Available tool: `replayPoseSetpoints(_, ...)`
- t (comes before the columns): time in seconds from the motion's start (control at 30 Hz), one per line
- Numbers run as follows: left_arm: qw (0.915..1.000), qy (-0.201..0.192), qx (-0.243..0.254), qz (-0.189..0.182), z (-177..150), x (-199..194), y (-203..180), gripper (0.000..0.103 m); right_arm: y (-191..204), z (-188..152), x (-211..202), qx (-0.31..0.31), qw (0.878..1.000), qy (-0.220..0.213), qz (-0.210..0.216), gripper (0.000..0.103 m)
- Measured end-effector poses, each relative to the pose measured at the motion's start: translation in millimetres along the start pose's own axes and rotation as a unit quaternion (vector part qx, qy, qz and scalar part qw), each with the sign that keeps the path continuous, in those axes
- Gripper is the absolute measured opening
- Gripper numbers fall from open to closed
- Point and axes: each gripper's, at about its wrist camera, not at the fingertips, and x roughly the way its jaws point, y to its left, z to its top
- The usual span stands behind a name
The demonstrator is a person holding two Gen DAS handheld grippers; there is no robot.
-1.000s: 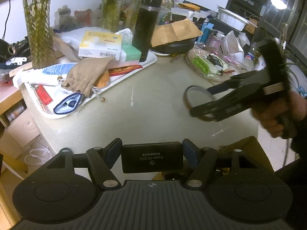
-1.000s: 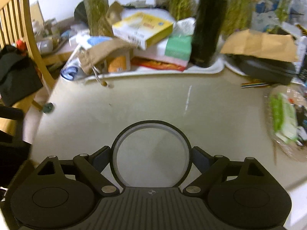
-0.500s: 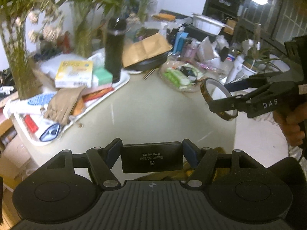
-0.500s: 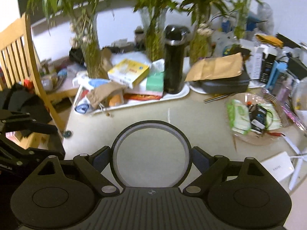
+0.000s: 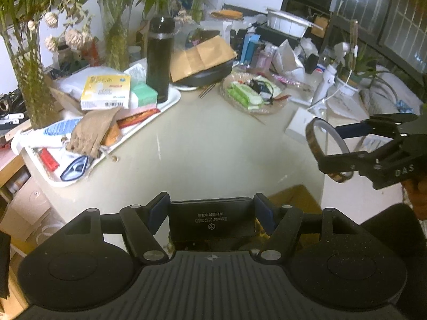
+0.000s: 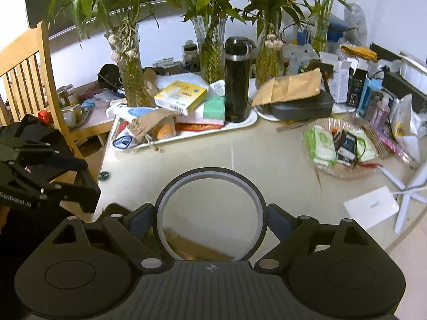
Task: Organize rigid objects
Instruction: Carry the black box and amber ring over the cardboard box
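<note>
Pinching flat black box (image 5: 211, 217), white print, in left tool (image 5: 210, 210) | right tool (image 6: 210, 218) clamps thin dark tape ring (image 6: 210, 213)

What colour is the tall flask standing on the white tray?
Black, with a silver band; the flask shows best in the right wrist view.

left gripper (image 5: 210, 210): black, ribbed body, 2 round discs, blue pads, silver screws
right gripper (image 6: 210, 220): same build, white "DAS" marking on side
</note>
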Motion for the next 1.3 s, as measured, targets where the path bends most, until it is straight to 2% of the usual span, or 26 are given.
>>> replayPoseSetpoints(0.43, 0.9989, 0.047, -0.006, -0.004, -23.3, 13.3, 3.0, 0.068, 11.7, -36.8, -4.2, 0.013, 1.000, 0.010, 0.008, 0.091)
replayPoseSetpoints(0.67, 0.9979, 0.063, -0.011, -0.011, -19.6, 24.9, 1.2, 0.068, 16.1, -43.5, -1.6, 0.008, 1.000, 0.017, 0.008, 0.091)
replayPoseSetpoints(0.9, 0.9935, 0.082, -0.066, -0.044, -12.0, 39.5, 11.4, 0.068, 16.2, -48.7, -2.7, 0.012, 1.000, 0.017, 0.006, 0.091)
replayPoseSetpoints(0.97, 0.9920, 0.082, -0.078, -0.056, -10.7, 41.9, 13.4, 0.070, 16.6, -50.3, -3.4, 0.012, 1.000, 0.017, 0.006, 0.091)
replayPoseSetpoints(1.03, 0.9911, 0.080, -0.088, -0.060, -9.6, 41.6, 14.4, 0.080, 16.2, -51.7, -3.7, 0.014, 1.000, 0.018, 0.005, 0.091)
replayPoseSetpoints(1.13, 0.9916, 0.072, -0.086, -0.064, -8.9, 38.2, 12.4, 0.080, 14.8, -54.9, -4.0, 0.017, 1.000, 0.019, 0.005, 0.091)
replayPoseSetpoints(1.3, 0.9949, 0.060, -0.069, -0.042, -13.4, 28.2, 9.9, 0.080, 14.3, -60.4, -3.4, 0.022, 1.000, 0.021, 0.005, 0.091)
